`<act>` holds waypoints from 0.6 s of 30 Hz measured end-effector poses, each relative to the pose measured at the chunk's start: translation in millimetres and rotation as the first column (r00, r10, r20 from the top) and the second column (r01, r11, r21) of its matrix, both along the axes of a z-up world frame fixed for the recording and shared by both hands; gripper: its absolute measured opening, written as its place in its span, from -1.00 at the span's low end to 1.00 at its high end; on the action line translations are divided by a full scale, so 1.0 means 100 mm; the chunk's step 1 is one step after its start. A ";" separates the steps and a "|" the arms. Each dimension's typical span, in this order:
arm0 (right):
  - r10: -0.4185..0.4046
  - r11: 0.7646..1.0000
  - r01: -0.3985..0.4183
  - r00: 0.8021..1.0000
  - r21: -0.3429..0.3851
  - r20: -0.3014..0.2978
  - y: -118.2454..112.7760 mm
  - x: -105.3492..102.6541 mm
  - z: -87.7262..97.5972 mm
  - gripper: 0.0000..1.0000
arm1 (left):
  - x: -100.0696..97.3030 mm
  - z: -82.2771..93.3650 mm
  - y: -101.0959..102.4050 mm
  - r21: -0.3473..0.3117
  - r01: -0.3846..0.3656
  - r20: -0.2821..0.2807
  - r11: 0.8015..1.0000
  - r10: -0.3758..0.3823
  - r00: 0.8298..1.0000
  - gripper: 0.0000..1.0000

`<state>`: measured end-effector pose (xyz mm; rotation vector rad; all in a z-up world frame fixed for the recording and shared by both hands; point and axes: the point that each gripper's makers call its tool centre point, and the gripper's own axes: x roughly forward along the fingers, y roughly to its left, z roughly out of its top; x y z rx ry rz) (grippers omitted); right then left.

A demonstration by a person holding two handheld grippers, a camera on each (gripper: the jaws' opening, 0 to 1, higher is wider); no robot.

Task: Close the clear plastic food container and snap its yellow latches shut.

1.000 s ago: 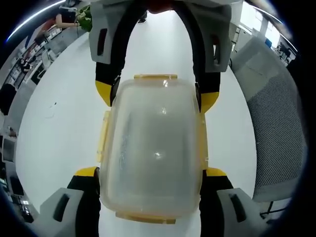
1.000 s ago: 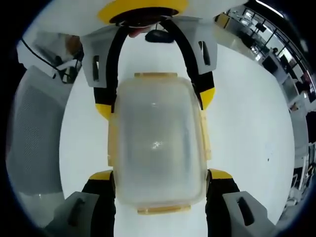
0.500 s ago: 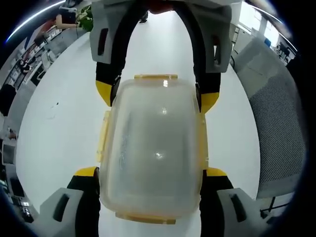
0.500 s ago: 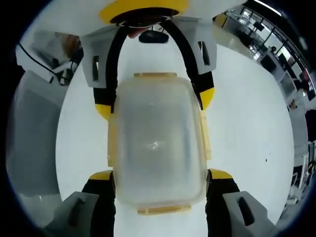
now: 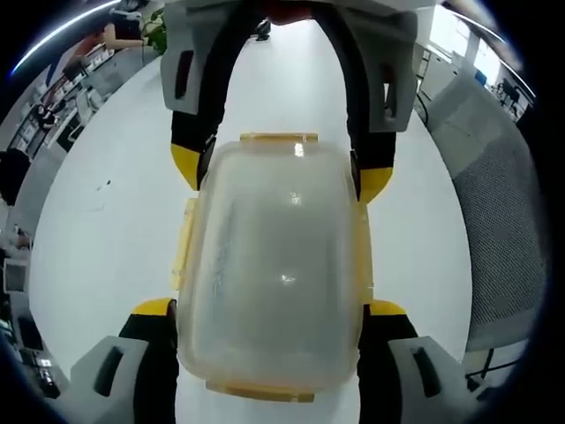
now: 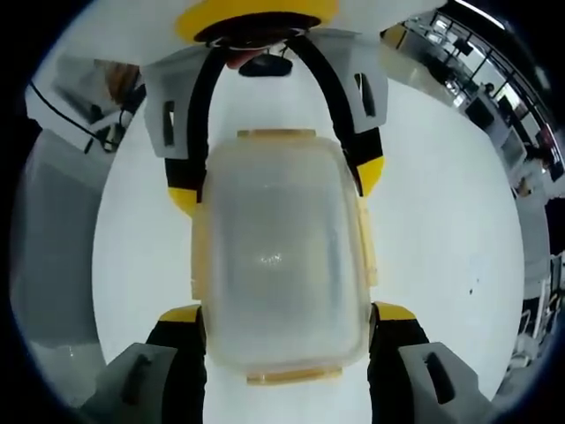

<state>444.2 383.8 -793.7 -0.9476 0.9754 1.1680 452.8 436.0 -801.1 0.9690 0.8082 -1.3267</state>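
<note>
Left gripper view: round white table carries the clear plastic food container with yellow latches, lid on. Container lies between the left gripper jaws, which clamp its near sides; the right gripper clamps the far end. Right gripper view: same container between that gripper's own jaws, gripped; left gripper opposite.
</note>
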 end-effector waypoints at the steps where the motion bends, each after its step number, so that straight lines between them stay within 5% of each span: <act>1: 0.000 1.000 0.000 1.000 0.001 0.000 0.00 0.01 0.00 0.51 | 0.01 0.00 0.00 0.003 0.000 0.000 1.000 0.000 1.000 0.69; 18: -0.006 1.000 0.006 1.000 0.007 0.010 0.01 0.25 -0.01 0.52 | 0.25 -0.03 0.00 0.007 -0.008 0.011 1.000 0.008 1.000 0.71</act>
